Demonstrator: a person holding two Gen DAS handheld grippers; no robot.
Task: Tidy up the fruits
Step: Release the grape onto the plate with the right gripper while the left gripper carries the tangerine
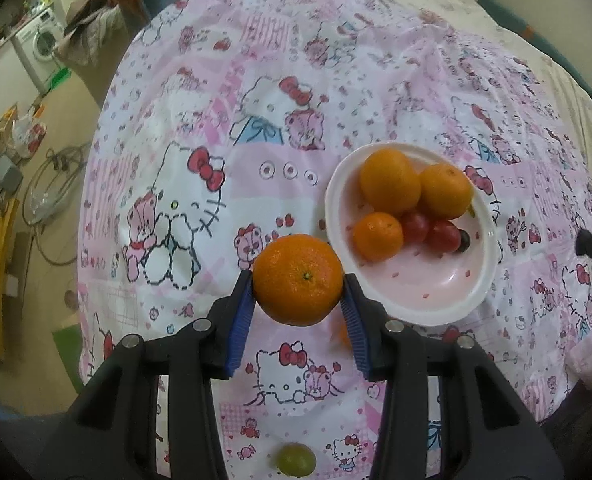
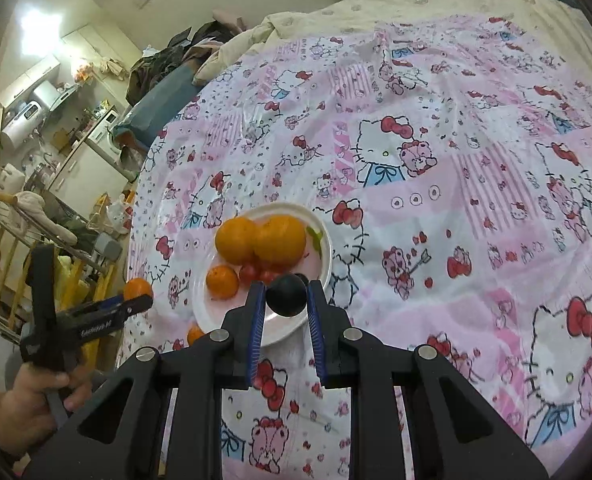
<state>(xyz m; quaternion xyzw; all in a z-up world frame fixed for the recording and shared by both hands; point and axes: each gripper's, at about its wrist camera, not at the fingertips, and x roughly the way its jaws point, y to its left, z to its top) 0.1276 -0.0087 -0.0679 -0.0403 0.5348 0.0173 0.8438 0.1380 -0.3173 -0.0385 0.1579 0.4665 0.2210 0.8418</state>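
Currently the round orange mandarin (image 1: 298, 279) sits clamped in the left gripper (image 1: 298, 286), just beside the white plastic fruit plate (image 1: 448, 304). The right gripper (image 2: 286, 295), over the plate, pinches a dark round grape (image 2: 286, 294). Release each low, onto bare plate, to prevent rolling.

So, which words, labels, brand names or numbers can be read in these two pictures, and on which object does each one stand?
White lettering on the side of the left gripper, seen from the right wrist: blurred, cannot be read.
Cartoon-cat tablecloth: pictures only, no readable words.
Washing machine in the background: any label is too small to read.
White plate: no text visible.
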